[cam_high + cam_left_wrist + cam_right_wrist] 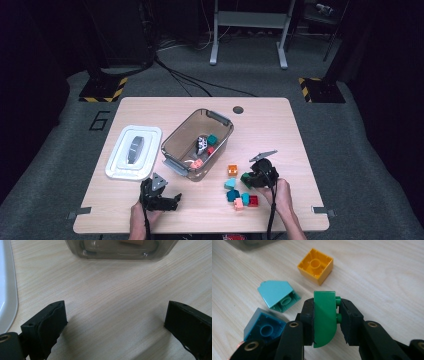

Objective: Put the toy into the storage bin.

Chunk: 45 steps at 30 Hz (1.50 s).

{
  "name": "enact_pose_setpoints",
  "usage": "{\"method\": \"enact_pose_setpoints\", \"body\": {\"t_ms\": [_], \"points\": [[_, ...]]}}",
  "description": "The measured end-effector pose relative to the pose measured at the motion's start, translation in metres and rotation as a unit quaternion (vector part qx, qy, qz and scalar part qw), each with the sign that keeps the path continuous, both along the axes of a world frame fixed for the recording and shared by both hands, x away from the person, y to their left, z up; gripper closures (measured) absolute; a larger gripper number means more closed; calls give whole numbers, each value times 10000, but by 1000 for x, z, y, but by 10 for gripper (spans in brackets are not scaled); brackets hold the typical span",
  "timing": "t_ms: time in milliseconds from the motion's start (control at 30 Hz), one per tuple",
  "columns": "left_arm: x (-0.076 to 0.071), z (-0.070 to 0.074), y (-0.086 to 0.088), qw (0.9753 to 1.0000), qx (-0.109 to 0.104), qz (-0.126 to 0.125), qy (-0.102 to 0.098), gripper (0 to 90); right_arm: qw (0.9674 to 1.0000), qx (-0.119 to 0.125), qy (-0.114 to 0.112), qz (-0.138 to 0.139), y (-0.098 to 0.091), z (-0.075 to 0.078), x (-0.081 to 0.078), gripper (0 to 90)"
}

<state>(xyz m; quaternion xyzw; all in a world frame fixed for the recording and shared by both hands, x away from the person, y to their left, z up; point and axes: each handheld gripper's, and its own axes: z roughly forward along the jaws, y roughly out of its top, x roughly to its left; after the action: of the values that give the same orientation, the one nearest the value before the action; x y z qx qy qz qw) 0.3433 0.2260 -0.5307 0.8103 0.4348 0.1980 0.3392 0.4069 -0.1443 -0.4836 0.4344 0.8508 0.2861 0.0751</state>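
A green plastic building block with one rounded end (325, 318) is clamped between the jaws of the right tool (325, 320), its studs turned toward one jaw; in the high view that tool (254, 178) is seen just off the near-right corner of the clear smoke-tinted plastic bin with grey handles (176, 141) that stands open in the middle of the pale wooden bench (280, 130). The block is judged to be gripped but not yet carried to the bin, so this pick is only at its start.

Inside the bin a few pieces are already gathered: a teal block (212, 139), a red one (210, 150), a salmon one (197, 163) and a grey-and-white piece (202, 144) whose kind cannot be told. Roughly half of the sorting is taken as done.

To the right of the bin, loose on the bench, several blocks are left: an orange square block (315, 265) lying hollow side up, a light turquoise sloped block (278, 295), a darker teal block (263, 326), and, farther toward the person, a salmon block (239, 203) and a red block (253, 200).

The left tool (115, 327) is held wide open with nothing between its jaws, low over bare bench on the near side of the bin. The white plastic lid (134, 151) lies flat to the left of the bin, so closing is still outstanding.
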Motion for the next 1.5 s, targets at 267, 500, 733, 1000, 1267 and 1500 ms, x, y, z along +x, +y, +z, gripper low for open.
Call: {"method": "enact_pose_setpoints", "body": {"t_ms": [267, 500, 733, 1000, 1267, 1500], "points": [[0, 0, 0, 10000, -5, -3, -2, 37, 9996, 125, -246, -71, -5, 18, 8, 666], [0, 0, 0, 10000, -8, -1, 2, 37, 9990, 189, -396, -115, -5, 35, 17, 666], [0, 0, 0, 10000, -7, -2, 1, 38, 9983, 250, -515, -129, -2, 49, 25, 666], [0, 0, 0, 10000, -8, 1, 1, 38, 9964, 355, -729, -249, 2, 67, 34, 666], [0, 0, 0, 10000, -38, 13, 10, 38, 9953, 361, -871, -230, 6, 89, 42, 666], [0, 0, 0, 10000, -9, 3, 2, 38, 9934, 395, -1052, -228, 10, 106, 48, 666]]}}
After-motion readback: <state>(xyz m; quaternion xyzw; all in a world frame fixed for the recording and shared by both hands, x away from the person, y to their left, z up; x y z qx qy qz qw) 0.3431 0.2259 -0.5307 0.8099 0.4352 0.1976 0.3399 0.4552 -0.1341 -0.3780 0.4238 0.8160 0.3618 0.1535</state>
